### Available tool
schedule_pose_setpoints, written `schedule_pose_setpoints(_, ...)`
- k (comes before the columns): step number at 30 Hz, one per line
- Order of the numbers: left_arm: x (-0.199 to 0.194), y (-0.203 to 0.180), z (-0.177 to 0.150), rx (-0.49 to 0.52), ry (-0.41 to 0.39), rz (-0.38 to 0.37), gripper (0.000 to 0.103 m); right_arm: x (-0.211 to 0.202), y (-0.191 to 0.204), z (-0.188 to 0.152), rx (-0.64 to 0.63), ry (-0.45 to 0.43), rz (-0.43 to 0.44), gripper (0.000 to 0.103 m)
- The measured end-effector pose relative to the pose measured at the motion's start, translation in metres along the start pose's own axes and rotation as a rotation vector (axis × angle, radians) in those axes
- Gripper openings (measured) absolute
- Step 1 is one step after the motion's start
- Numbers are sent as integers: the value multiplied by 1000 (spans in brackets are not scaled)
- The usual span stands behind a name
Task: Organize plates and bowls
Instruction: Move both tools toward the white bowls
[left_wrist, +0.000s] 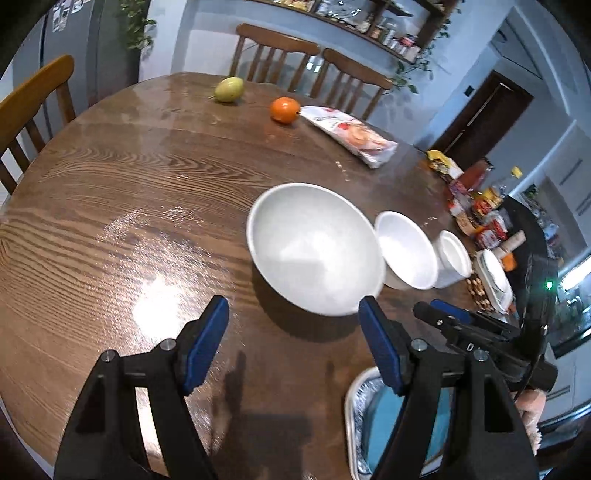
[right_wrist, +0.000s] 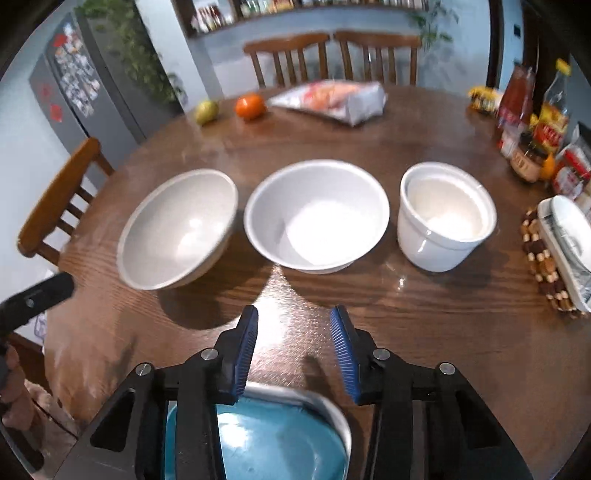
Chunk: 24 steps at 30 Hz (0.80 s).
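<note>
Three smooth white bowls are lined up side by side on the grained wooden worktop (right_wrist: 406, 314), presumably for nesting: large bowl (right_wrist: 177, 229), middle bowl (right_wrist: 317, 214), small deep bowl (right_wrist: 447, 218); a blue tray (right_wrist: 295, 435) lies nearest. Left tongs (left_wrist: 293, 325) are held half open, empty; right tongs (right_wrist: 293, 328) are narrowed, nothing gripped.

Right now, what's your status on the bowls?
Both grippers open, empty. Three bowls in a row: big, middle, small, unstacked. Blue tray below. Path clear.
</note>
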<state>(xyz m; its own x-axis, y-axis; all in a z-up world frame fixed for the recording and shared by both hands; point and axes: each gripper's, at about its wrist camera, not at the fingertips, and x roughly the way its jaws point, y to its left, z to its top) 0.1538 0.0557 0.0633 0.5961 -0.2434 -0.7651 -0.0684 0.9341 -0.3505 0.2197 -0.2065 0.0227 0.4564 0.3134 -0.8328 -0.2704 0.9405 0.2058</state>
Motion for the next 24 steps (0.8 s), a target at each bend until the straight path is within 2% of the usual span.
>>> schedule_pose_setpoints(8, 19, 14, 18, -35, 45, 36, 72, 31, 0, 34, -6, 92, -23, 43)
schedule_pose_setpoints(14, 29, 11, 33, -33, 53, 60, 71, 48, -8, 72, -2, 98, -40, 43)
schedule_pose_setpoints(21, 39, 15, 52, -34, 57, 93, 71, 53, -12, 110, 28, 70, 8, 43)
schedule_pose_setpoints(24, 43, 16, 53, -26, 63, 75, 71, 39, -2, 110, 24, 56, 128, 45)
